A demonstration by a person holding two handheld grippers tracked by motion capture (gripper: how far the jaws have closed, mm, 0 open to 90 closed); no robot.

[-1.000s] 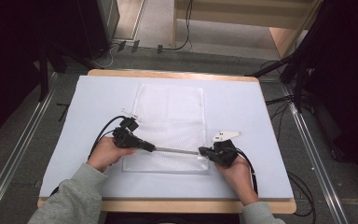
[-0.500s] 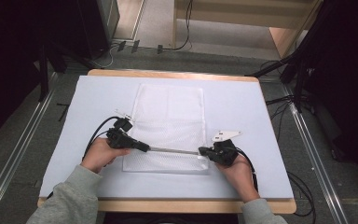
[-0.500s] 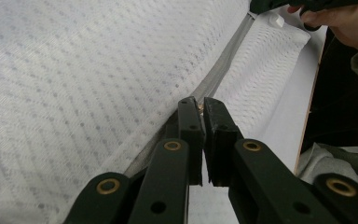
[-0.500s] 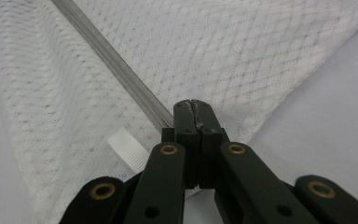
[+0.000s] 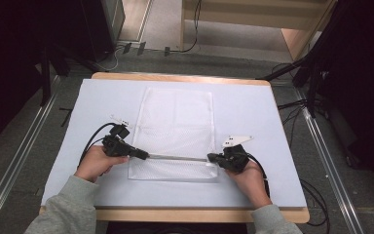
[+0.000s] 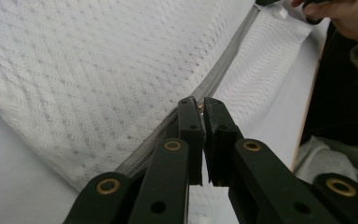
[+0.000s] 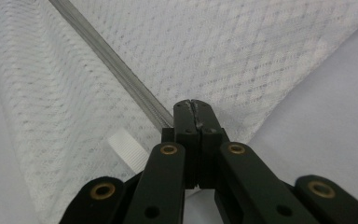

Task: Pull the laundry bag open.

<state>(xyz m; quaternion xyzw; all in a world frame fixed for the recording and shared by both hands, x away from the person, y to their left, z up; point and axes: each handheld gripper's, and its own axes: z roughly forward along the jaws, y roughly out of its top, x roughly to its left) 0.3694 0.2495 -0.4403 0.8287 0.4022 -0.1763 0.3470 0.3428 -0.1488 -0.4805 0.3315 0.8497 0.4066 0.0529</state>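
The white mesh bag (image 5: 177, 131) lies flat in the middle of the pale surface (image 5: 272, 122), its grey zipper (image 5: 177, 157) running across near the person's edge. The likeliest trouble from here is the small slider slipping out of the pinch — it is tiny against the black tips, and a pull off the zipper's line would twist it free or jam the teeth. The bag could also bunch and drag across the surface if the far end comes loose. The left tongs (image 6: 200, 103) are closed almost fully on what looks like the zipper's pull, a small glint showing between the tips at the zipper's left end. The right tongs (image 7: 195, 106) are squeezed completely together at the zipper's right end, apparently pinching the bag's fabric there to anchor it — a white ribbed tab (image 7: 127, 145) lies just beside them.
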